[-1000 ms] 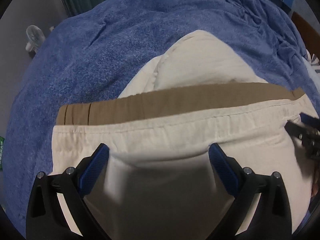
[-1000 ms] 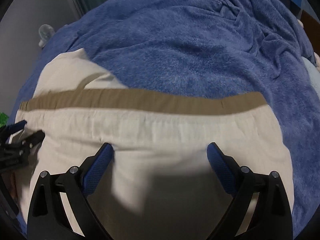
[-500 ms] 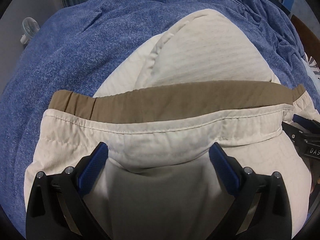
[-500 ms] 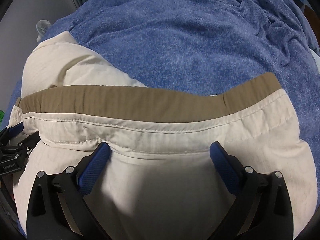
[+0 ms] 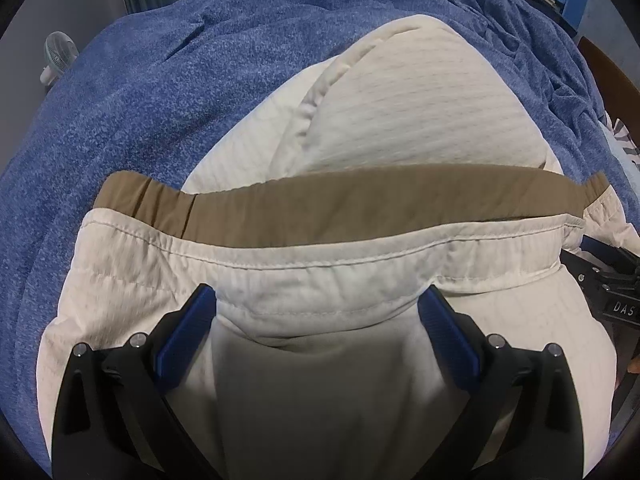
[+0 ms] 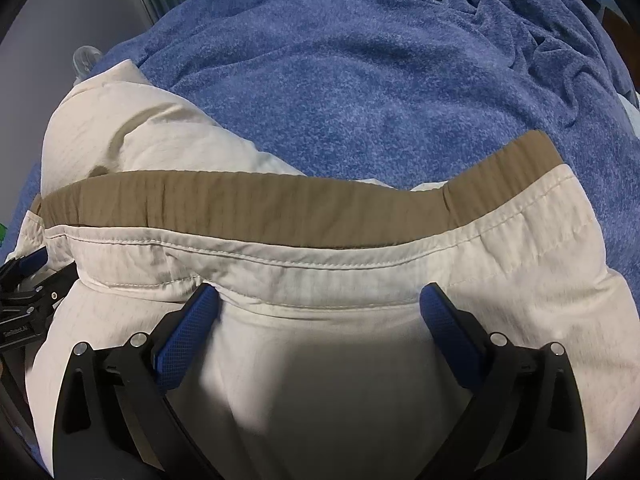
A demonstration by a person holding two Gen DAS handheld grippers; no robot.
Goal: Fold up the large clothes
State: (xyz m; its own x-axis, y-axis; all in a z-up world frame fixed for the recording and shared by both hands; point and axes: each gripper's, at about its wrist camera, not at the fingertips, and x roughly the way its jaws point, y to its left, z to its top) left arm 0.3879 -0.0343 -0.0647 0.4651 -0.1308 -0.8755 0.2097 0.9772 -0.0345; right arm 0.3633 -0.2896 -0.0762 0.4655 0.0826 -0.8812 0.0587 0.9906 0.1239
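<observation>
- Right gripper (image 6: 318,304): black frame, blue pads (image 6: 188,334), jaws spread wide over cloth.
- Cream garment (image 6: 320,360): tan waistband (image 6: 248,208) along its far edge.
- Blue blanket (image 6: 360,80): rumpled, beneath garment.
- Left gripper (image 6: 34,284): at garment's left edge, only partly seen.
</observation>
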